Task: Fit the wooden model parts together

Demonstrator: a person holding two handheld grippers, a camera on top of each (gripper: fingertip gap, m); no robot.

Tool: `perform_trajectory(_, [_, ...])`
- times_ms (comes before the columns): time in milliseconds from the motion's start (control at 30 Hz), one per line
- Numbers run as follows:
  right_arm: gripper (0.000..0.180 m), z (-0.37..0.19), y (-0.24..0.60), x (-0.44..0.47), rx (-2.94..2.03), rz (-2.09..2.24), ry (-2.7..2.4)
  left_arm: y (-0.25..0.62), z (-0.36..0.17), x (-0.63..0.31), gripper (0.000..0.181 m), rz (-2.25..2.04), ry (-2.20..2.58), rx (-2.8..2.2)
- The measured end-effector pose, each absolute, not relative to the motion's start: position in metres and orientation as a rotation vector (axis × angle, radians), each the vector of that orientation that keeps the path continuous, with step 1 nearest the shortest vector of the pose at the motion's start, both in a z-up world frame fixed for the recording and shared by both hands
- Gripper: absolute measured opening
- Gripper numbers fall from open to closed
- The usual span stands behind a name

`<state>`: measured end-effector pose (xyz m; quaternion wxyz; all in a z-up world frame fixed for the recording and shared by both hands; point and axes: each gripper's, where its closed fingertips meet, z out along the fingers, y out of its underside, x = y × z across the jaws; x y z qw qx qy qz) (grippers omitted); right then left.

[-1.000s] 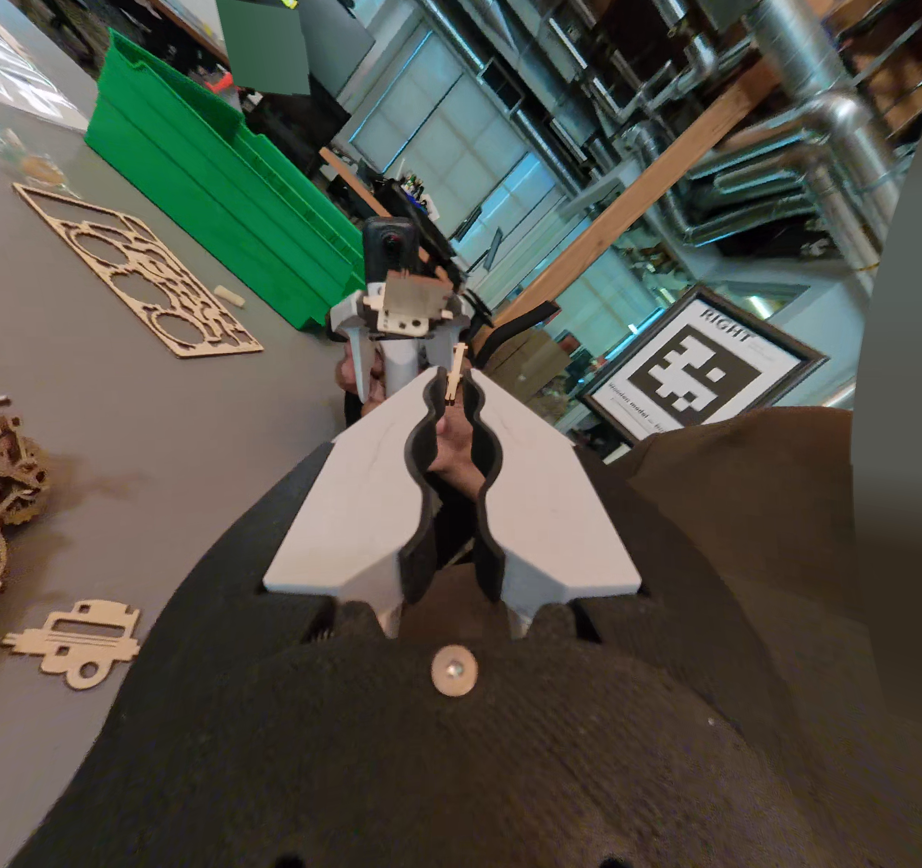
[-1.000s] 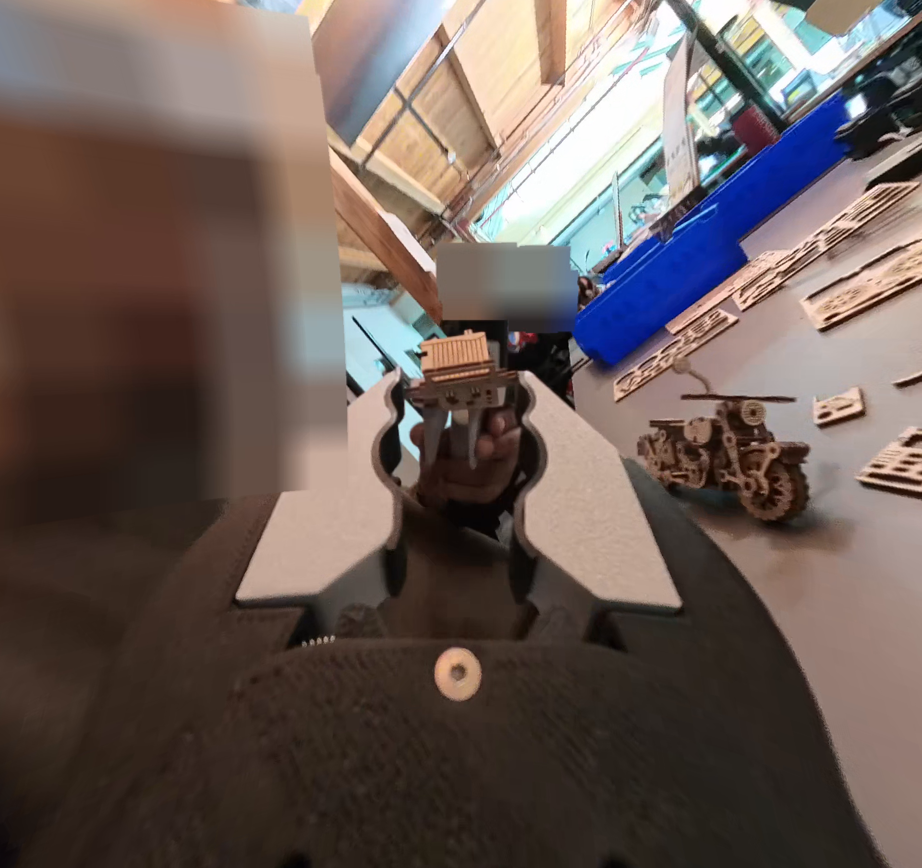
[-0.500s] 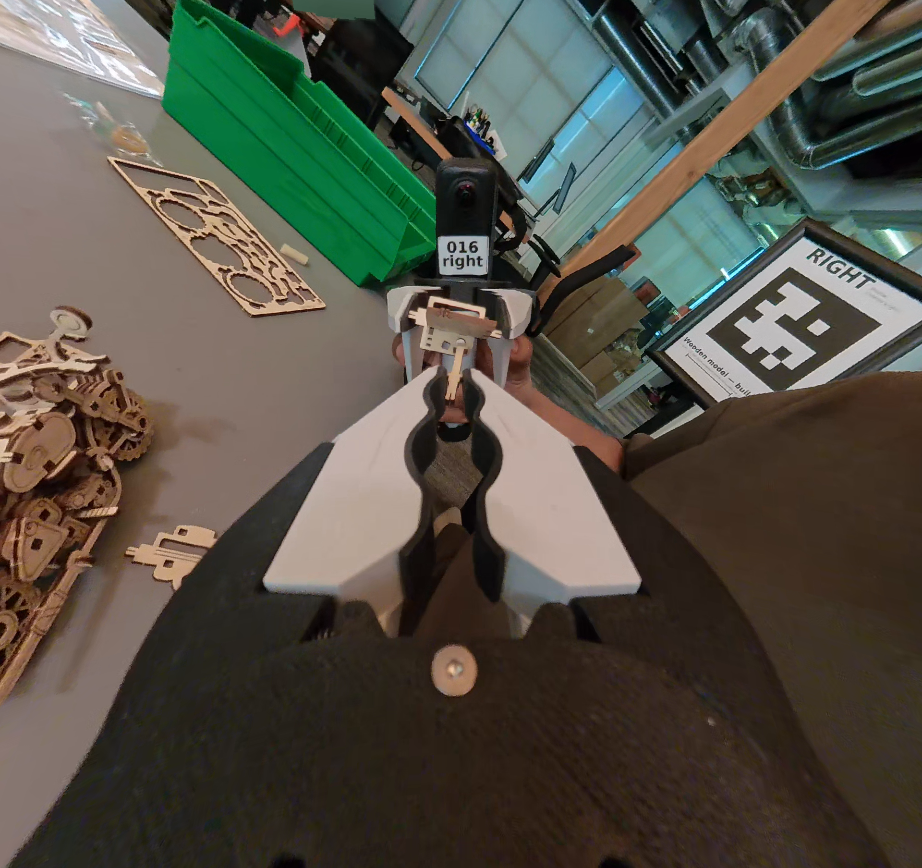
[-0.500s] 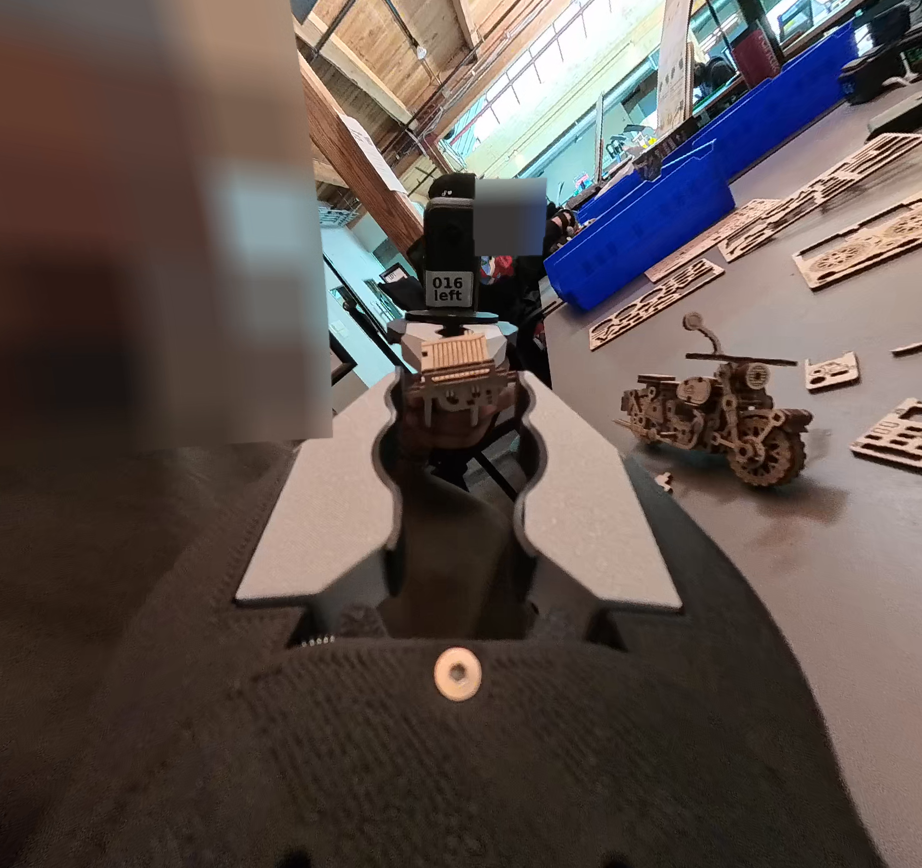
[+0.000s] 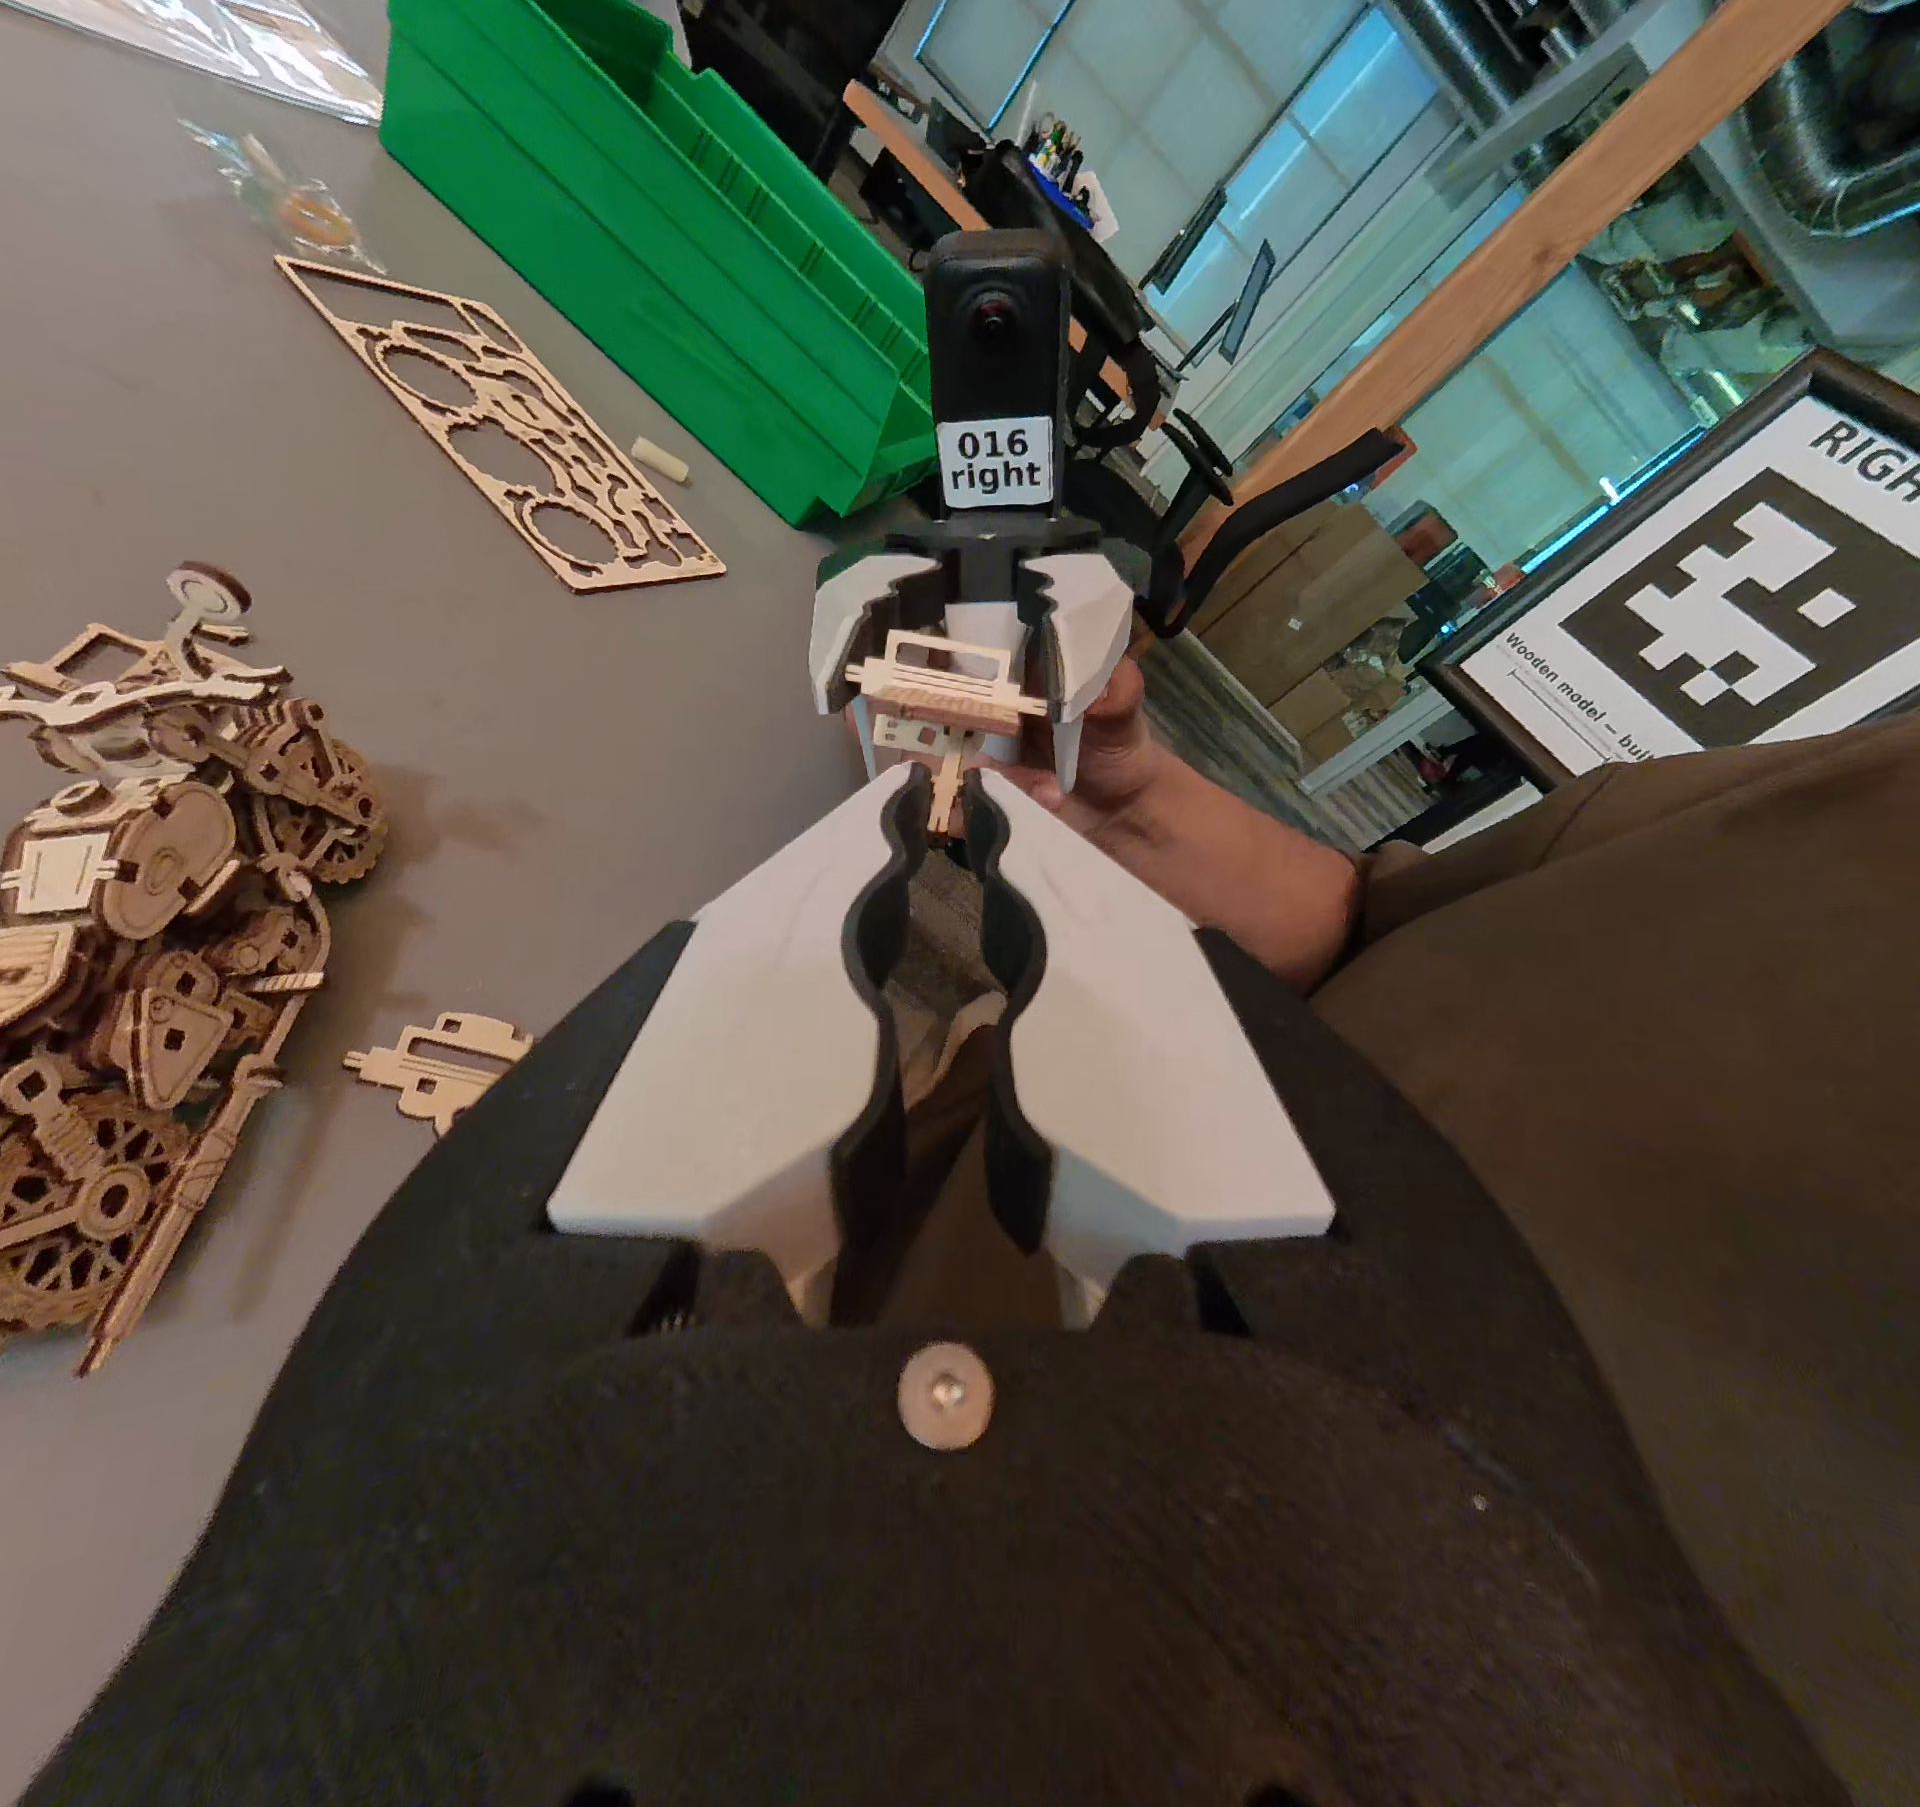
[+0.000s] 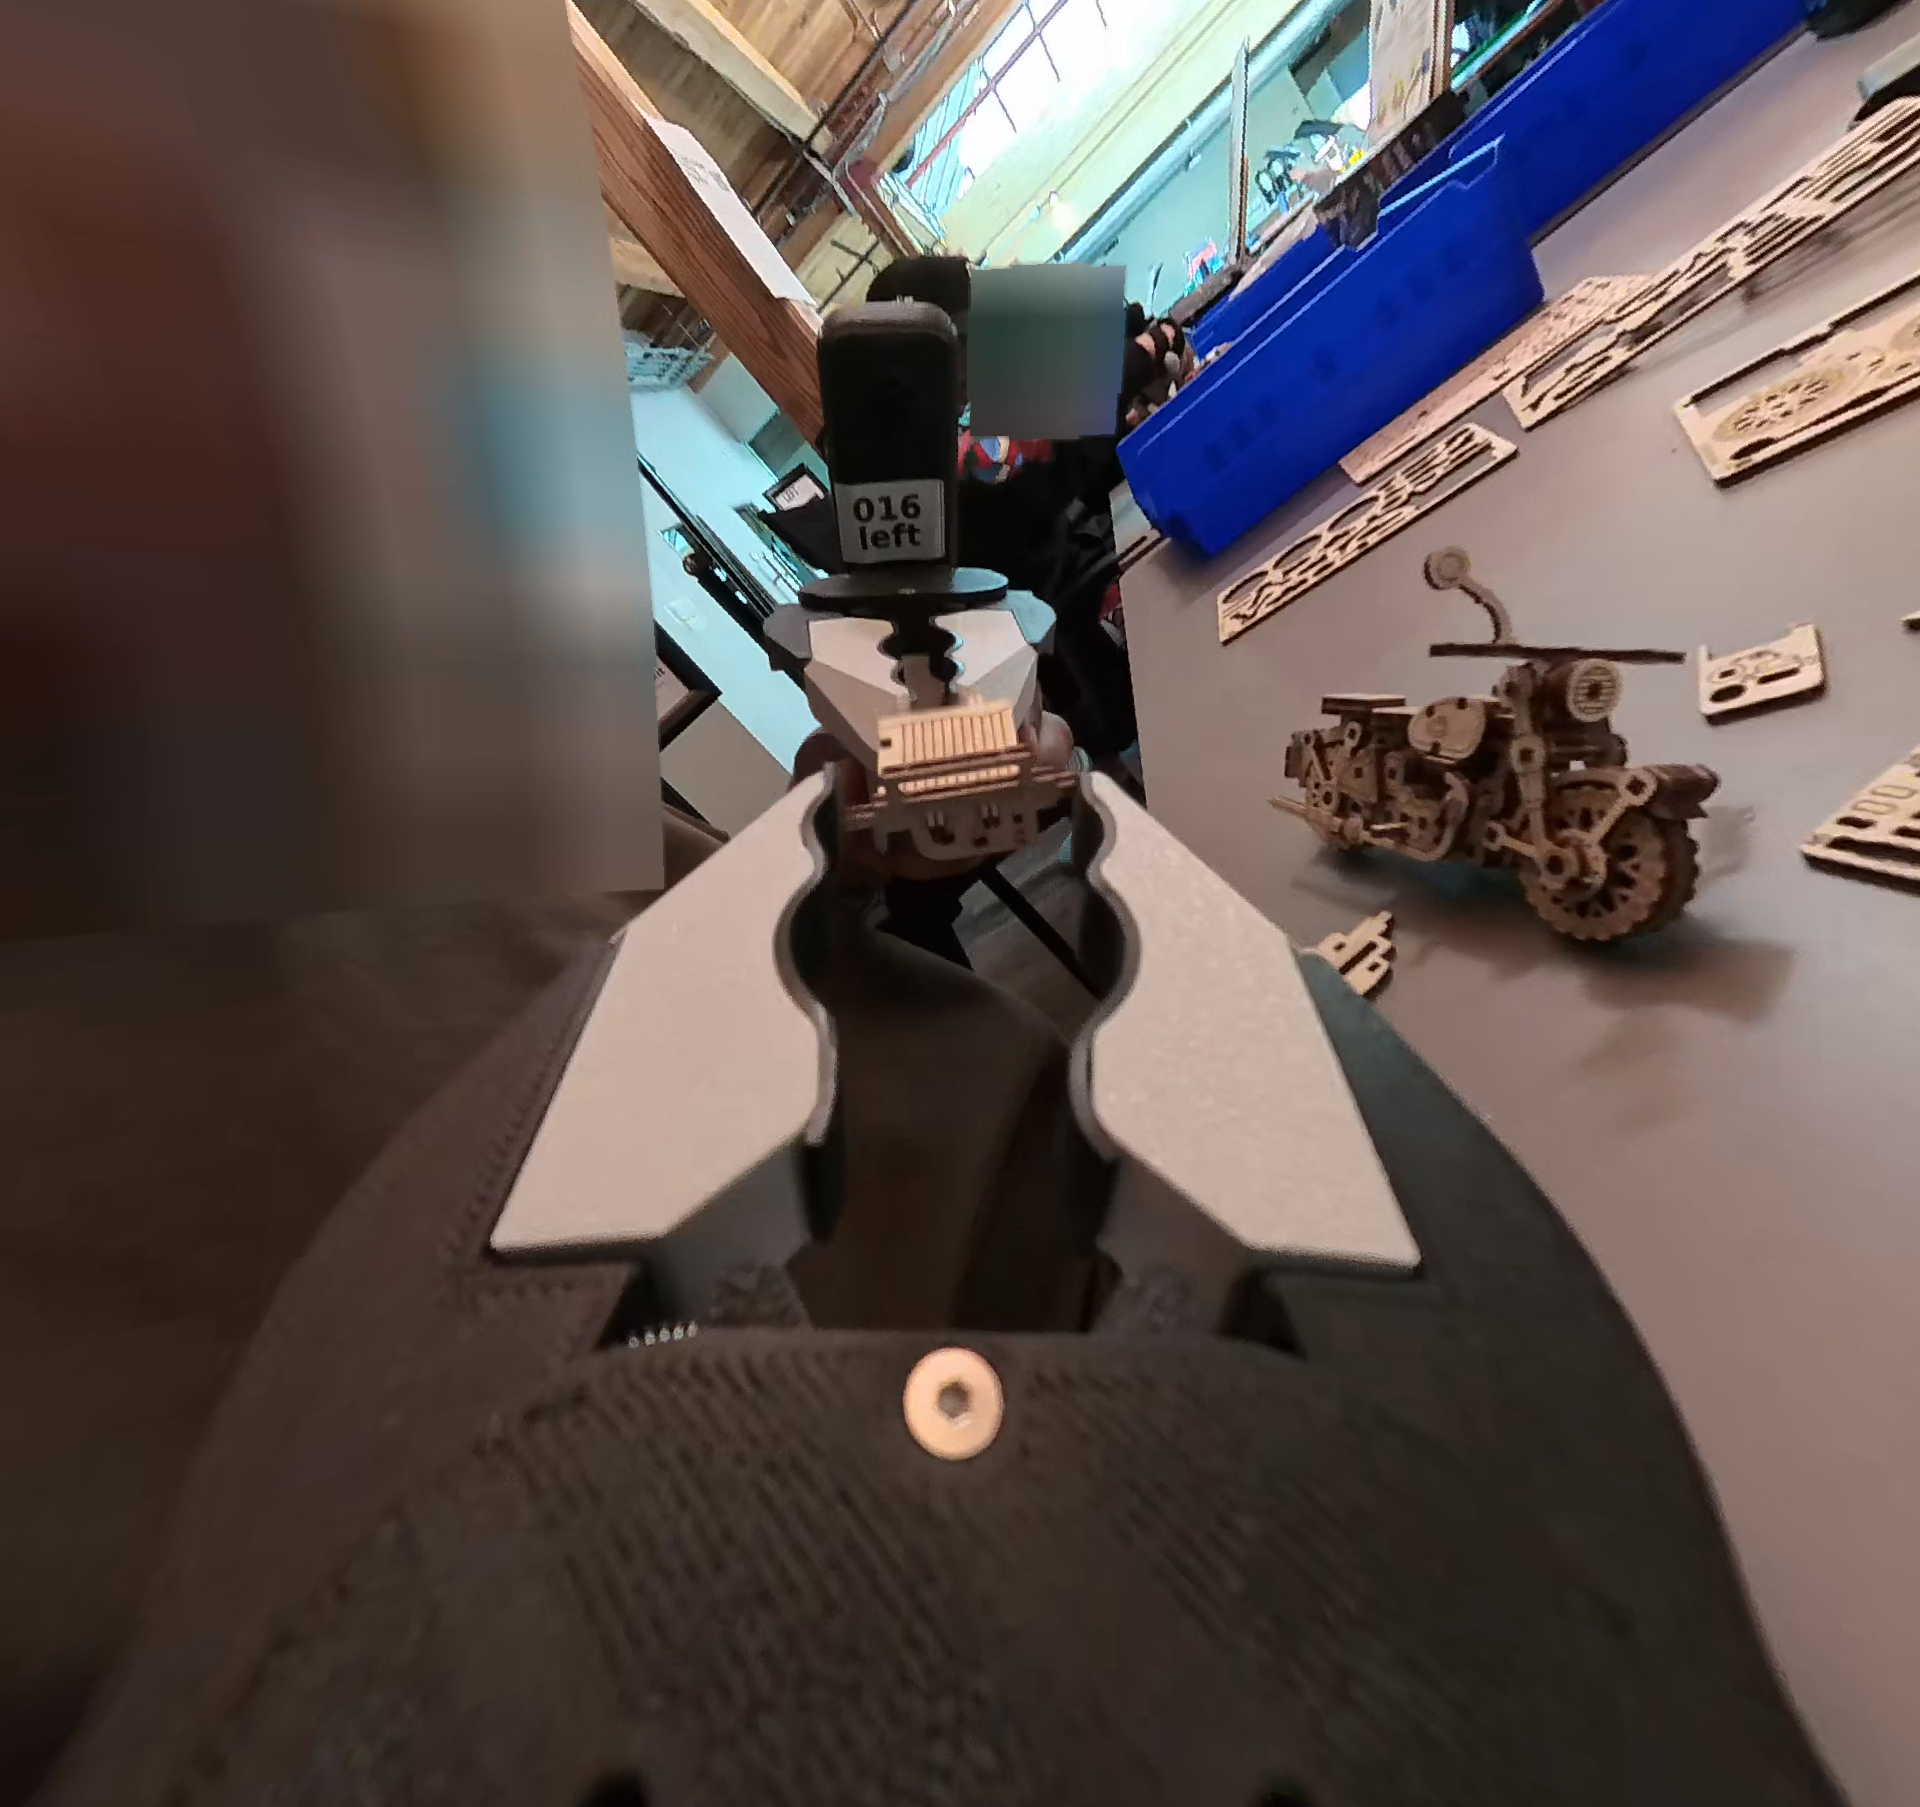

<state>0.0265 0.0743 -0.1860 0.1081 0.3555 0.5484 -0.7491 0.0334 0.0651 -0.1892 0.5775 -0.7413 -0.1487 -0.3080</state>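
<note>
A: Grippers first, nearest the cameras. The left gripper pinches a thin wooden strip at its tips, with its jaws nearly together.

B: And the right gripper?

A: It is clamped on a small wooden block with a slatted top and cut-out holes in its face. The block sits between the fingertips, held above the desk.

B: Do the two pieces meet?

A: In the left wrist view the strip points straight up at the underside of the block, and they look touching, but I cannot tell whether the strip is seated.

B: What lies on the desk close by?

A: Beside the left gripper, a small flat cut-out piece. Just past it, a wooden motorcycle, which shows standing upright in the right wrist view.

B: Farther out?

A: A punched-out wooden sheet lies near a green bin. On the other side, several more sheets lie before a blue bin.
</note>
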Motion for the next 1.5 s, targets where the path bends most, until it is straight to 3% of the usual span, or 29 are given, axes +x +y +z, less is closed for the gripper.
perform_trajectory(767, [0.044,-0.201,0.069,0.026,1.104,-2.091,1.578,0.062,-0.203,0.034,0.004,-0.775,-0.356,-1.784])
perform_trajectory(933, [0.044,-0.199,0.069,0.024,1.112,-2.102,1.558,0.063,-0.197,0.033,0.035,-0.764,-0.358,-1.753])
perform_trajectory(1333, [0.044,-0.193,0.079,0.019,1.137,-2.162,1.485,0.057,-0.196,0.019,0.050,-0.741,-0.385,-1.700])
perform_trajectory(1500, [0.043,-0.190,0.092,0.017,1.184,-2.205,1.555,0.050,-0.225,0.001,0.050,-0.542,-0.372,-1.843])
